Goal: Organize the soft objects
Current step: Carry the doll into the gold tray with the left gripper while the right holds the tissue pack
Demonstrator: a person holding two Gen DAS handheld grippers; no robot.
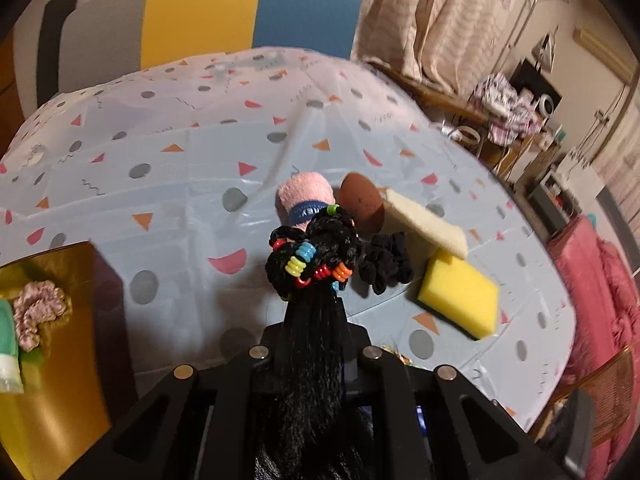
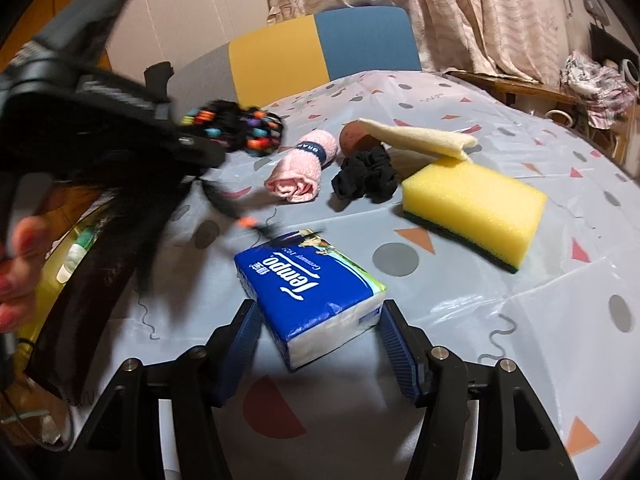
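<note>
From my left gripper point(image 1: 312, 280), the jaws are clamped on a black braided hairpiece with coloured beads point(image 1: 310, 258), held at frame centre above the patterned tabletop point(image 1: 160, 168). Only this view shows the gold box point(image 1: 64, 344) at lower left, holding a pink scrunchie point(image 1: 38, 312). My right gripper point(image 2: 316, 344) stands wide open around a blue tissue pack point(image 2: 312, 292), not gripping. Beyond lie a yellow sponge point(image 2: 476, 210) and a black scrunchie point(image 2: 366, 176).
</note>
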